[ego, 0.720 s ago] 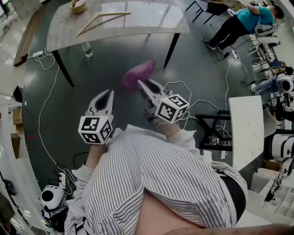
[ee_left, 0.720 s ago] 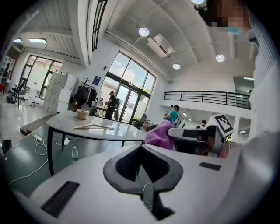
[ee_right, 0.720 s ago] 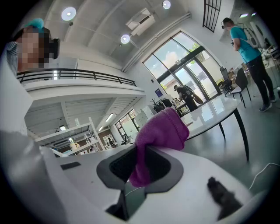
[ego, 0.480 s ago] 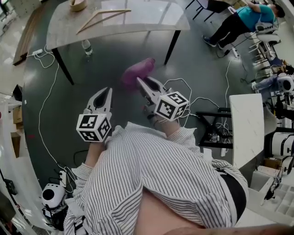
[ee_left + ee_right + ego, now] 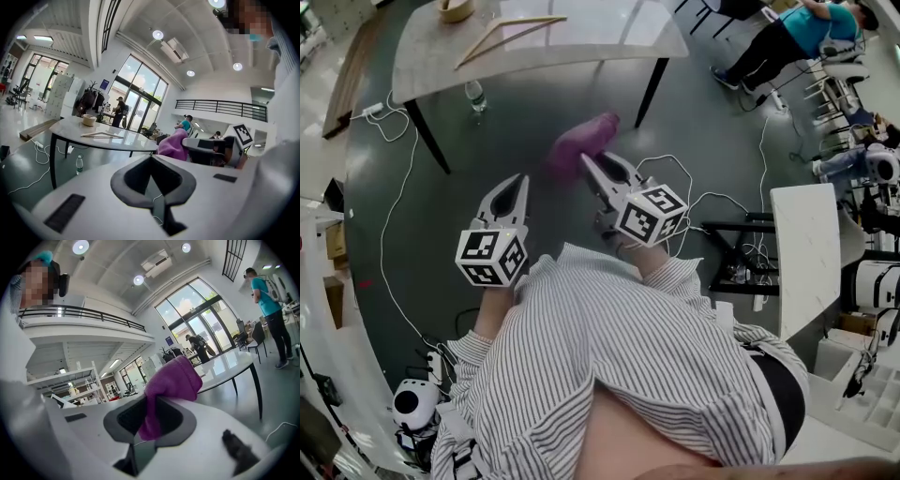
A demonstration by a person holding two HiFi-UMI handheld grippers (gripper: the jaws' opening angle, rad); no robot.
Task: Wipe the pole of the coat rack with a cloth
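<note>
A purple cloth (image 5: 581,142) hangs bunched from the tips of my right gripper (image 5: 589,161), whose jaws are shut on it above the dark floor. In the right gripper view the cloth (image 5: 171,379) rises out of the jaws and flops forward over the right gripper (image 5: 150,404). My left gripper (image 5: 517,181) is held beside it, to the left, shut with nothing in it. In its own view the left gripper (image 5: 151,161) points toward the table, with the cloth (image 5: 172,144) to its right. A rack hung with dark clothes (image 5: 88,99) stands far off by the windows.
A grey table (image 5: 609,42) stands ahead with a wooden hanger (image 5: 511,33) and a bowl (image 5: 457,9) on it. A water bottle (image 5: 475,97) stands on the floor by a table leg. Cables (image 5: 675,178) trail across the floor. A white table (image 5: 806,258) stands at the right, a seated person (image 5: 778,47) beyond.
Both grippers have shifted only slightly. The right one keeps its hold on the cloth and the left one stays shut.
</note>
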